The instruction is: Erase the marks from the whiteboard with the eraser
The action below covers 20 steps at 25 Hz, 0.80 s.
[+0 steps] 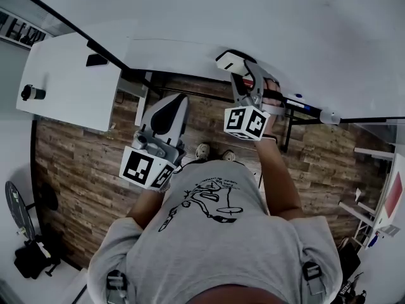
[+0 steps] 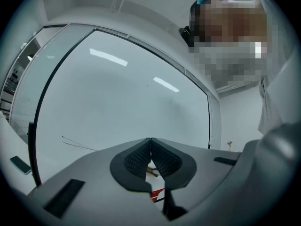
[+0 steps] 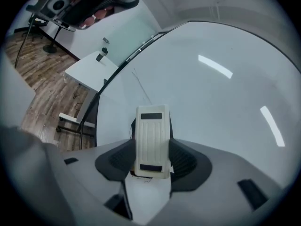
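the right hand-held gripper (image 3: 151, 154) clamps the white eraser (image 3: 151, 131) by its long sides, held up to the whiteboard (image 3: 221, 98) near a faint thin line (image 3: 141, 86). the left hand-held gripper (image 2: 150, 147) sits back from the board, jaws closed together, empty.

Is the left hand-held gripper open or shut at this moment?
Shut. In the left gripper view, the left hand-held gripper has its two jaws touching at the tips, and nothing is held between them.
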### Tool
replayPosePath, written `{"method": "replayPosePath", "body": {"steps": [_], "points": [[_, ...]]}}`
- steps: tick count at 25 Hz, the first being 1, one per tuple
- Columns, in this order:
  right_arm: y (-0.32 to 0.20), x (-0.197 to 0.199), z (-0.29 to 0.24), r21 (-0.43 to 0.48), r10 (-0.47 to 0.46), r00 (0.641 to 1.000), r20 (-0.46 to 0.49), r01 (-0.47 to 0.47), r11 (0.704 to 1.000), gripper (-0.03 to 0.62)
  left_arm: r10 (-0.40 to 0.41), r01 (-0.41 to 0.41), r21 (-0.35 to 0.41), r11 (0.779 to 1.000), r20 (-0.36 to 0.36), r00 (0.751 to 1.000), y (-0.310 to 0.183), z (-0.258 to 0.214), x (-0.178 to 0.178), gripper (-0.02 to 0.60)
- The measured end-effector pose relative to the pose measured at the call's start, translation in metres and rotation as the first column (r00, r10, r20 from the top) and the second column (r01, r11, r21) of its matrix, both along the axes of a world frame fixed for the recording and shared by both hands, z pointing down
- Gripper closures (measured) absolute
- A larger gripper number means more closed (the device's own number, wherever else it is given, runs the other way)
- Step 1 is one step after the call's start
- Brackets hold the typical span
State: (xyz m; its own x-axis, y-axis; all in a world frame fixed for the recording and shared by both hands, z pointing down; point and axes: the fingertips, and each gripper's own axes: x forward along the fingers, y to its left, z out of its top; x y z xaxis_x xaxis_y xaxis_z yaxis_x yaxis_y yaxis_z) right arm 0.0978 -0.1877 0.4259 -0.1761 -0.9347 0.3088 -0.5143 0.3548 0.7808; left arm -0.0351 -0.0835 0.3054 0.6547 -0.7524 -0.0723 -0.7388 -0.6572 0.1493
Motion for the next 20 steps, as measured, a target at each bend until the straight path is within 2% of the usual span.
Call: {"method": "replayPosePath", "body": {"steps": [6, 12, 20], "points": [[0.004, 0.013, -0.069, 0.114, 0.024, 0.999, 0.046, -0.029, 0.993, 0.367, -0.006, 0.007, 0.011, 1.0, -0.005, 1.0, -0.002, -0.004, -0.006, 0.56], [0.006, 0.009, -0.127, 0.198, 0.012, 0.996, 0.084, -0.029, 0.98, 0.367, -0.015, 0.015, 0.023, 1.0, -0.011, 1.0, -0.006, -0.008, -0.013, 0.56], [-0.019, 0.0, -0.133, 0.232, 0.037, 0.998, 0.045, -0.047, 0.972, 0.367, -0.021, 0.021, 0.017, 1.0, -0.019, 1.0, -0.016, -0.007, -0.022, 0.56]]}}
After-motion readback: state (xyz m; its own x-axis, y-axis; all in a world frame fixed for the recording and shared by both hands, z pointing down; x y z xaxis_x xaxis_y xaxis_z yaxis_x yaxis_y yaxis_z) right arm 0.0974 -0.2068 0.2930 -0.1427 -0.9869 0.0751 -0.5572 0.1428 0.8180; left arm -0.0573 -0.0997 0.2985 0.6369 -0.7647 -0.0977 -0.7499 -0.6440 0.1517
